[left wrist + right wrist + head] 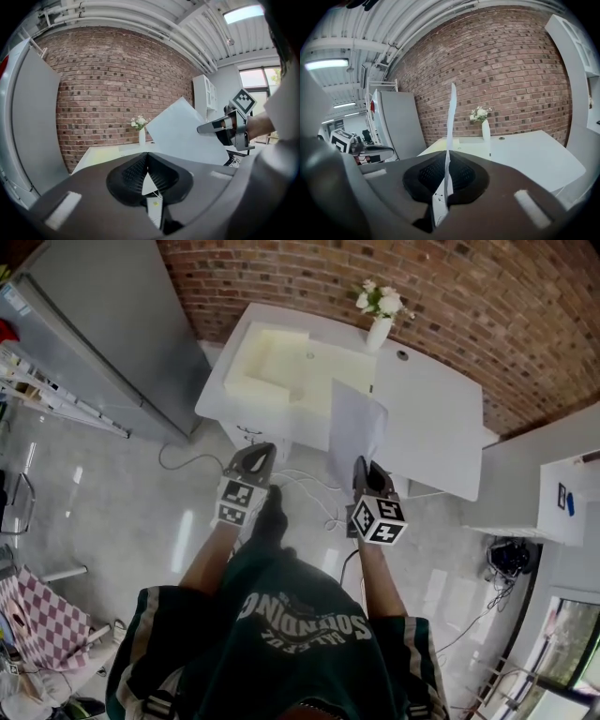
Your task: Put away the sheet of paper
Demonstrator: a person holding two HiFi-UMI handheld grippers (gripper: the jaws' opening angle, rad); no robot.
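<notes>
The white sheet of paper [354, 426] stands upright in front of the white table [441, 418], pinched at its lower edge by my right gripper [361, 470], which is shut on it. In the right gripper view the paper [450, 126] shows edge-on, rising from between the closed jaws of the right gripper [444, 187]. My left gripper [253, 457] hangs to the left of the sheet, a short way from it, shut and holding nothing. In the left gripper view the left gripper [146, 159] has its tips together, and the sheet [185, 133] is to the right.
A cream tray [281, 367] and a white vase of flowers [380, 320] stand on the table against the brick wall. A tall grey cabinet [103, 343] is at the left. Cables [314, 493] lie on the floor under the table's edge. White furniture [572, 493] stands at the right.
</notes>
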